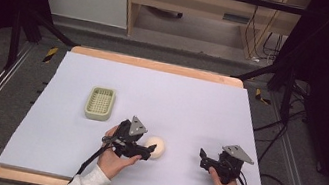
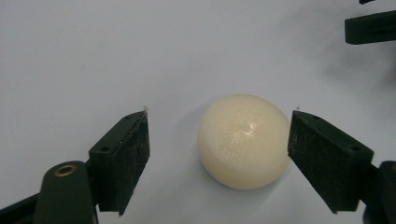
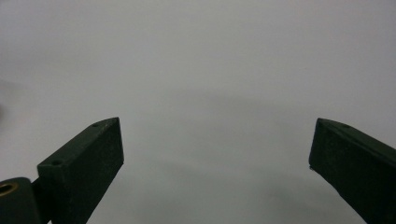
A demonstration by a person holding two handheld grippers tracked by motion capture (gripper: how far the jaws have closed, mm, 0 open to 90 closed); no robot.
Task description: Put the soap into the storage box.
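One cream-coloured soap (image 2: 243, 140) lies on my pale blue mat (image 1: 191, 102), a rounded, dome-like lump with no marked front; from above it looks close to round, so I cannot give it a clear long axis, though my left gripper view shows it a little wider than tall, with its flatter underside on the mat. It sits near my edge of the table, between my two hands and much closer to my left one. My left gripper (image 1: 146, 151) points to the right across the mat, with the soap at its jaw tips. From the left gripper view I see more: the soap lies between the two black jaws, off centre, its side right at or just short of the right-hand pad (image 2: 327, 158), with a clear gap to the other one. These jaws stand wide and are not pressing on it. The same view catches the tips of my other tool at its top right corner. My right gripper (image 1: 204, 160) rests well apart from the soap, to its right, and its own view shows its jaws spread wide over bare mat with nothing between them. The high view alone gives me the green slatted tray (image 1: 100, 103), up and to the left of my left hand, well away from the soap.
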